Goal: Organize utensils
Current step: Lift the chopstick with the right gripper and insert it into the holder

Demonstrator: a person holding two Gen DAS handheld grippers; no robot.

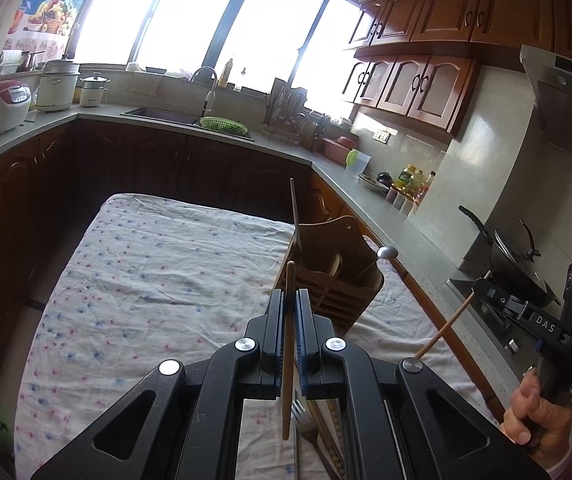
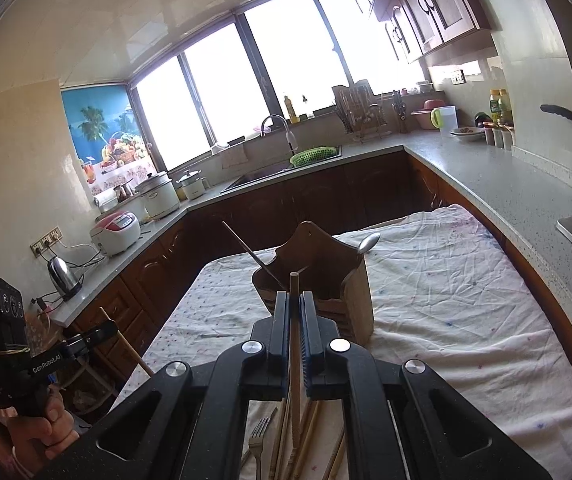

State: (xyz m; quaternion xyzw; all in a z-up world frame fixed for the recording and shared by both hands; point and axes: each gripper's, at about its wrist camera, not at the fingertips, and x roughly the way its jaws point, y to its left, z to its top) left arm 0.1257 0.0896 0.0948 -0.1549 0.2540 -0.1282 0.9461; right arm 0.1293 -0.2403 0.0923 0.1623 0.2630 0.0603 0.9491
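A wooden utensil holder (image 1: 328, 276) (image 2: 326, 276) stands on the cloth-covered table (image 1: 158, 256) (image 2: 446, 304). It holds a dark chopstick (image 1: 296, 216) (image 2: 252, 254) and a metal spoon (image 1: 384, 255) (image 2: 368, 242). My left gripper (image 1: 291, 294) is shut on a wooden chopstick (image 1: 288, 344), raised just before the holder. My right gripper (image 2: 295, 296) is shut on another wooden chopstick (image 2: 295, 360), also just before the holder. The right gripper with its chopstick shows at the right of the left wrist view (image 1: 476, 290). A fork (image 2: 257, 440) (image 1: 306, 424) and several wooden chopsticks (image 2: 310, 428) lie on the cloth under the grippers.
Grey counters (image 1: 390, 216) (image 2: 498, 184) wrap around the table, with a sink (image 1: 166, 114), a green basket (image 2: 313, 155), rice cookers (image 1: 2, 106), a kettle (image 2: 63, 278), bottles (image 1: 410, 178) and a wok on the stove (image 1: 514, 264). Dark wooden cabinets stand behind the table.
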